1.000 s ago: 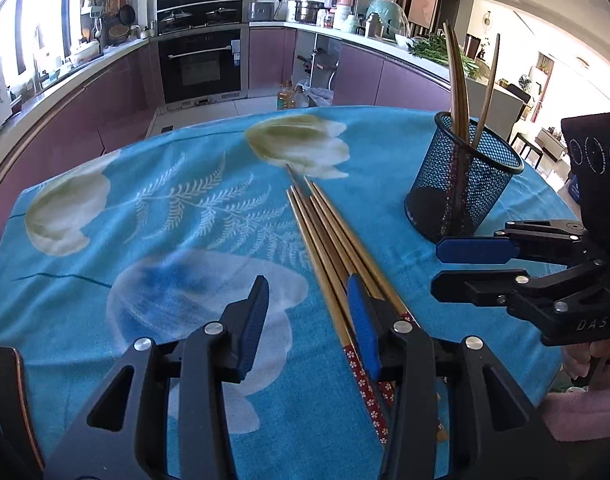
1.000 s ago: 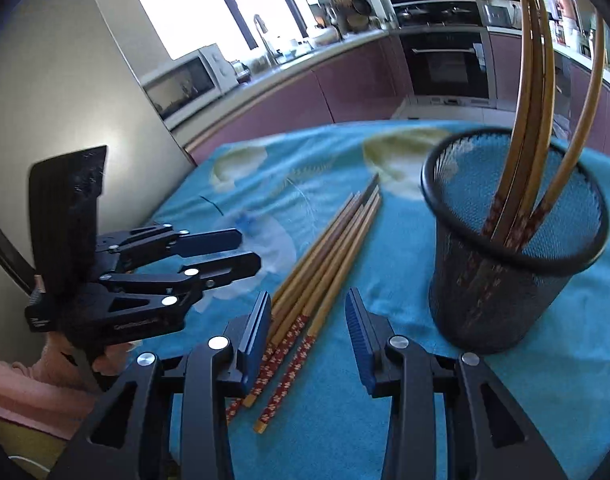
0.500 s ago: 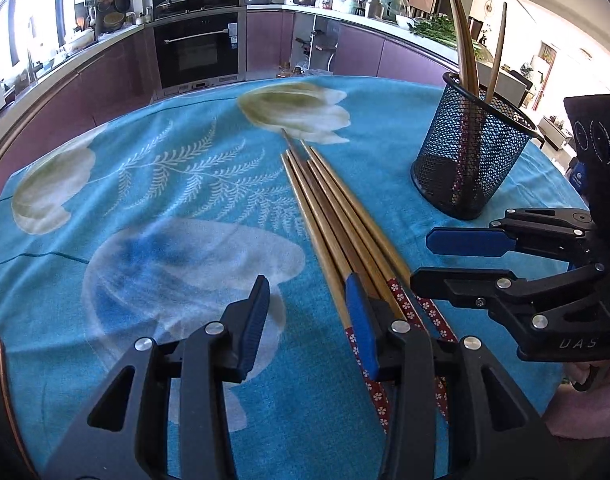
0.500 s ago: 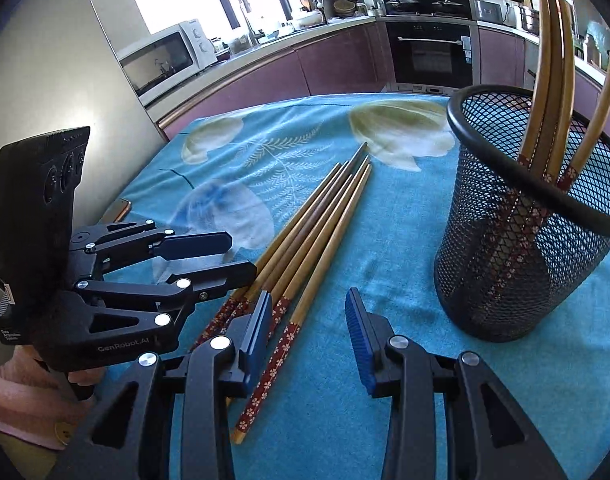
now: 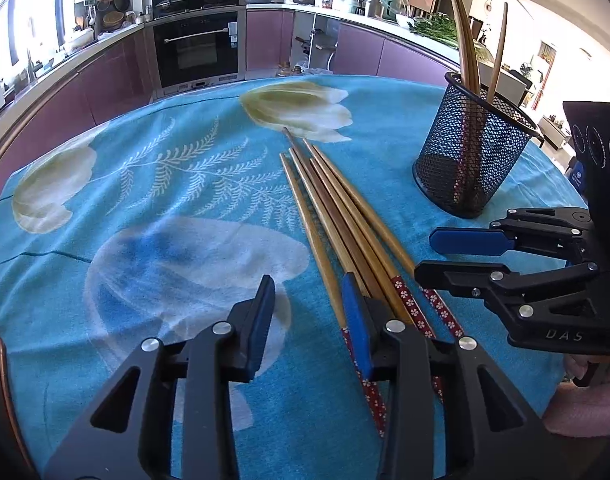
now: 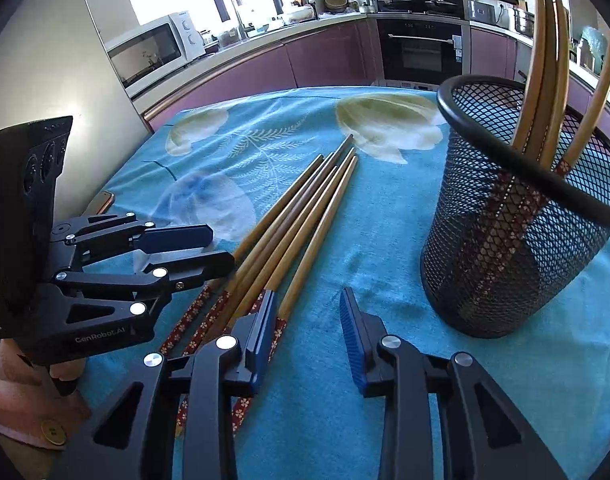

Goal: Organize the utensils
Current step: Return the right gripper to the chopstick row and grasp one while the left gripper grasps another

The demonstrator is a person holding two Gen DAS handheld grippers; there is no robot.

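Blue flowery cloth covers the desk. Loose chopsticks lie mid-frame; the mesh cup stands upper right. Left gripper and right gripper are closing, seemingly holding nothing. Pinch one patterned end, lift slowly.

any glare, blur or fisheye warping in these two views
Left wrist view: windows at the top left blow out white, the counter edge bows with fisheye curvature, and the loose wooden chopsticks stay sharp. Right wrist view: the window behind is overexposed, and the black mesh cup bulges large near the lens.
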